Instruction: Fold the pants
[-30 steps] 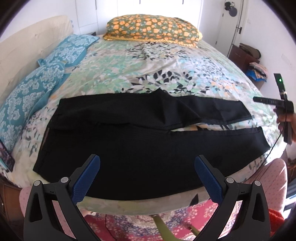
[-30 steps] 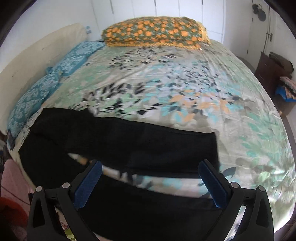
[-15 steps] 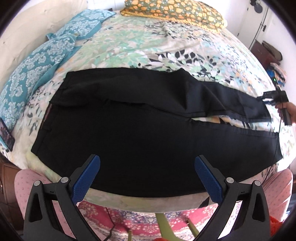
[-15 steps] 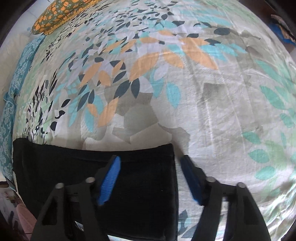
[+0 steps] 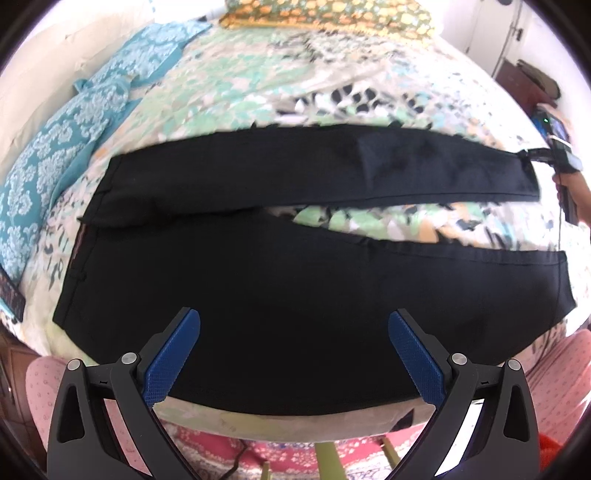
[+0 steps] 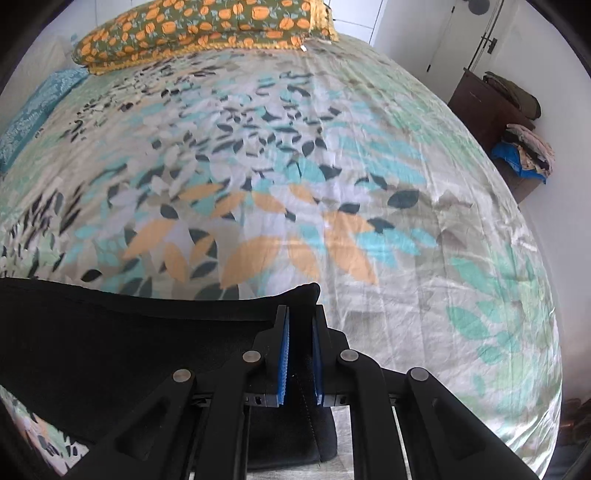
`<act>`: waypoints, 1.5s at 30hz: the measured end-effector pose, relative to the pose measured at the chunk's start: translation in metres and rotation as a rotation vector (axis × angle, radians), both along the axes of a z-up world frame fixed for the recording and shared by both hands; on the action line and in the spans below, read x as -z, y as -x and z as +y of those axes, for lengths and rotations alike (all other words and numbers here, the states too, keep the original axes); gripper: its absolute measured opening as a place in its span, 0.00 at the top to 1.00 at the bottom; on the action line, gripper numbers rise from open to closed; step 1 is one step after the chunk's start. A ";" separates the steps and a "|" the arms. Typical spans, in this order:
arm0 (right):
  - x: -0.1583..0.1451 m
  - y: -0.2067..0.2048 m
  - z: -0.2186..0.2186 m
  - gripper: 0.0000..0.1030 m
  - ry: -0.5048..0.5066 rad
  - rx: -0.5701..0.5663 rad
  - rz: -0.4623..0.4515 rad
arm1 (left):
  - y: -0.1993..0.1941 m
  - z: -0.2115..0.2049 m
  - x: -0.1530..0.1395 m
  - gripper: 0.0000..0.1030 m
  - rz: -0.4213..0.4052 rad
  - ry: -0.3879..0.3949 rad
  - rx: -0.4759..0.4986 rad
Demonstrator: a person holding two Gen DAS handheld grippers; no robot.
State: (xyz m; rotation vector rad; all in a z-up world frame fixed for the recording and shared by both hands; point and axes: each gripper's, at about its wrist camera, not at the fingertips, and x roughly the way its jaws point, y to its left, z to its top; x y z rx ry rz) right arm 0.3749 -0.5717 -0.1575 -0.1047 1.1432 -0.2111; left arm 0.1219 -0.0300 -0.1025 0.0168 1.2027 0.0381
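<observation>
A: Left wrist view: we see the bed with its leaf-patterned floral sheet (image 5: 332,92), and the black fabric pants (image 5: 280,295) spread flat across its near edge, legs parted.

B: We hold our left claw (image 5: 293,350) released above the near leg, touching nothing.

A: Our right claw (image 6: 299,354) is clenched on the far leg's hem, lifting that corner off the sheet.

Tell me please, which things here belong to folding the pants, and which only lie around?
Job: black pants, right gripper shut on the far leg's hem, left gripper open.
Around: orange pillow, blue pillows, clothes pile.
</observation>
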 end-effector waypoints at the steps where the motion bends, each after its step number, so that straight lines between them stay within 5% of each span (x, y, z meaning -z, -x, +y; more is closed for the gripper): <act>1: 0.007 0.002 0.000 0.89 0.008 0.008 0.002 | -0.005 0.006 0.007 0.01 0.027 0.005 -0.021; 4: 0.010 0.005 0.000 0.86 0.027 0.038 -0.025 | -0.028 0.038 0.019 0.01 0.034 -0.008 -0.092; 8: -0.013 0.016 0.004 0.42 0.054 0.084 -0.075 | -0.090 0.098 0.024 0.01 -0.081 -0.117 -0.209; 12: -0.046 0.056 0.033 0.35 -0.039 0.036 -0.177 | -0.156 0.156 0.048 0.01 -0.174 -0.235 -0.324; 15: -0.055 0.095 0.064 0.31 -0.142 -0.033 -0.188 | -0.191 0.202 0.109 0.00 -0.030 -0.401 -0.424; 17: -0.056 0.123 0.086 0.30 -0.181 -0.066 -0.182 | -0.186 0.231 0.124 0.00 -0.074 -0.294 -0.465; 20: -0.054 0.165 0.103 0.28 -0.207 -0.058 -0.182 | -0.176 0.250 0.119 0.00 -0.110 -0.242 -0.498; 25: -0.042 0.231 0.110 0.24 -0.337 0.093 -0.163 | -0.144 0.242 0.083 0.01 -0.134 -0.222 -0.472; 30: -0.027 0.279 0.132 0.24 -0.423 0.199 -0.187 | -0.087 0.191 0.070 0.01 -0.115 -0.002 -0.347; 33: -0.025 0.291 0.163 0.24 -0.426 0.162 -0.204 | -0.062 0.142 0.083 0.01 -0.073 0.080 -0.245; 39: -0.018 0.294 0.238 0.22 -0.360 -0.099 -0.181 | -0.039 0.051 0.119 0.00 -0.057 -0.049 0.004; 41: -0.003 0.292 0.246 0.20 -0.330 -0.110 -0.154 | -0.031 0.047 0.120 0.00 -0.144 -0.060 0.009; 45: 0.025 0.291 0.239 0.20 -0.361 -0.064 -0.119 | -0.030 0.053 0.125 0.00 -0.191 0.001 -0.001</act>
